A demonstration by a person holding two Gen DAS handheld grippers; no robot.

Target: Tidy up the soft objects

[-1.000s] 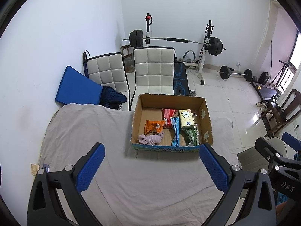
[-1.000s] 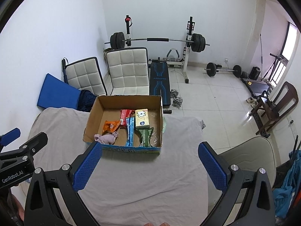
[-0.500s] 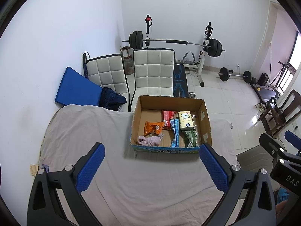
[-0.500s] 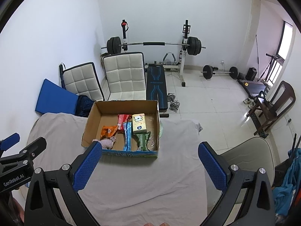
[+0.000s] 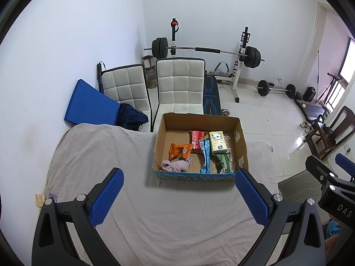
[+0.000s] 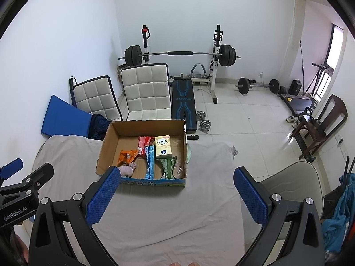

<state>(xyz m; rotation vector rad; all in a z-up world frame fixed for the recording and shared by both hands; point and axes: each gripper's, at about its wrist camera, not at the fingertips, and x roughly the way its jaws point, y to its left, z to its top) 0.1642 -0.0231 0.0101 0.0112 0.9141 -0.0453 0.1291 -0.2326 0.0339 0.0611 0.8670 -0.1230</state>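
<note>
Left wrist view: both grippers, left gripper [image 5: 178, 178] and right gripper [image 6: 176, 177], hang wide and empty. The pink cloth [image 5: 175, 165] in the cardboard box [image 5: 200, 176] looks light, limp; pinch its bunched middle.

Both grippers have pulled back and upward from the cardboard box [image 6: 142, 153]. In the right wrist view the box now sits farther off and more of the tiled floor [image 6: 244, 128] shows behind it. The left gripper [image 5: 179, 197] shifted only slightly; the right gripper [image 6: 176, 196] shows the larger retreat over the grey sheet [image 6: 166, 217]
</note>
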